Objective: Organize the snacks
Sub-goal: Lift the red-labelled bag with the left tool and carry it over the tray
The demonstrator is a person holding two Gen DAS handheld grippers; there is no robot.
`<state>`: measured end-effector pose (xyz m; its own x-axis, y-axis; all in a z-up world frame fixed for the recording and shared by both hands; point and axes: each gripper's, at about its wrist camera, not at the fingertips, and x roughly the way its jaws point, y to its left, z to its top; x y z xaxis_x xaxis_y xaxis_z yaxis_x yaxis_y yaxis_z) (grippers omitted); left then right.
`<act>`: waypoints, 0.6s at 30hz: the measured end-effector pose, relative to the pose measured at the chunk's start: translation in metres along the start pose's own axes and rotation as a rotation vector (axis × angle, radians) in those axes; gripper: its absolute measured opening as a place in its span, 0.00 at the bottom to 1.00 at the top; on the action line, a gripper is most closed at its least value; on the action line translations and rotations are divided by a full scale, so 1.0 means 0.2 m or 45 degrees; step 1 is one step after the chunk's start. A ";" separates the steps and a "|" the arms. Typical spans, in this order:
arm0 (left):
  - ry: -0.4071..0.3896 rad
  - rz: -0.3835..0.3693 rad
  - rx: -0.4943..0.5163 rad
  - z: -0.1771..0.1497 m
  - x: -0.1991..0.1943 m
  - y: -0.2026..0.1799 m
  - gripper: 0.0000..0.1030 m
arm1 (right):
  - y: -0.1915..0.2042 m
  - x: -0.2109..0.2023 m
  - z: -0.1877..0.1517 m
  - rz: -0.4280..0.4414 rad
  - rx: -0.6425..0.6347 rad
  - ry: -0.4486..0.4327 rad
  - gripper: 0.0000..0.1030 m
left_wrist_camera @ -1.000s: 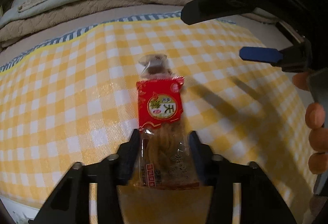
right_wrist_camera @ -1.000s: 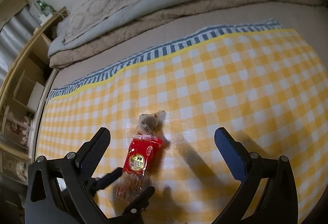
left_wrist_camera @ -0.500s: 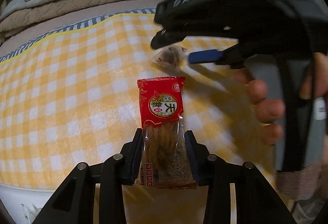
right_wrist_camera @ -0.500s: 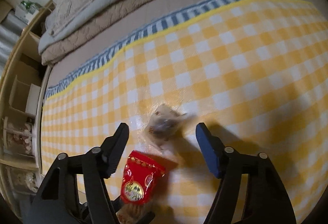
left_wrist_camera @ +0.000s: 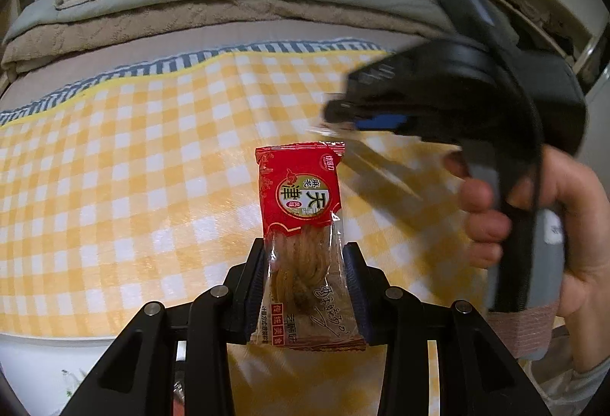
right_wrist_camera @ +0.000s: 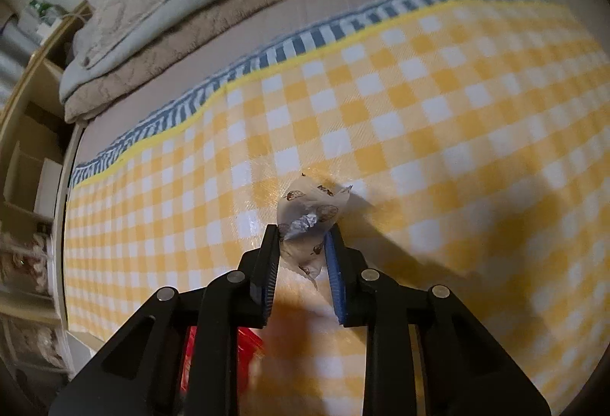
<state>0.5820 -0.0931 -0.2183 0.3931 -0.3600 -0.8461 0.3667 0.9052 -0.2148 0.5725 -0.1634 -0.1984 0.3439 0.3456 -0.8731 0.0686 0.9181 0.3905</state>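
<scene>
In the left wrist view the right gripper (left_wrist_camera: 335, 119) is motion-blurred, so the small packet (left_wrist_camera: 324, 130) at its tips is only a pale smear. In the right wrist view the red snack pack (right_wrist_camera: 248, 343) is mostly hidden behind the near gripper arms, and the shelf contents (right_wrist_camera: 26, 260) at far left are too blurred to identify.

the red snack packet (left_wrist_camera: 301, 225) carries a round label with the large characters 天津 and smaller 麻花 and 风味 beside them. small white characters run down its top right corner, too fine to read surely, and the clear lower part bears a red strip reading 传统美食 along with a dark handwritten-style signature that cannot be made out. the small white wrapper (right_wrist_camera: 310, 221) shows only little brown printed pictures, with no legible words.
</scene>
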 end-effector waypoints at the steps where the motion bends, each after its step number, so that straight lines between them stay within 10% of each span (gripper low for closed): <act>1: -0.011 -0.002 -0.007 0.00 -0.02 0.02 0.38 | 0.00 -0.03 -0.01 -0.004 -0.011 -0.014 0.23; 18: -0.206 0.053 -0.030 -0.11 -0.73 0.11 0.38 | 0.16 -0.76 -0.39 0.068 -0.289 -0.275 0.23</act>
<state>0.5140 -0.0154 -0.1113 0.5385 -0.3523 -0.7654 0.3286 0.9243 -0.1943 0.4490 -0.1713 -0.0752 0.5340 0.3678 -0.7613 -0.1571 0.9279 0.3381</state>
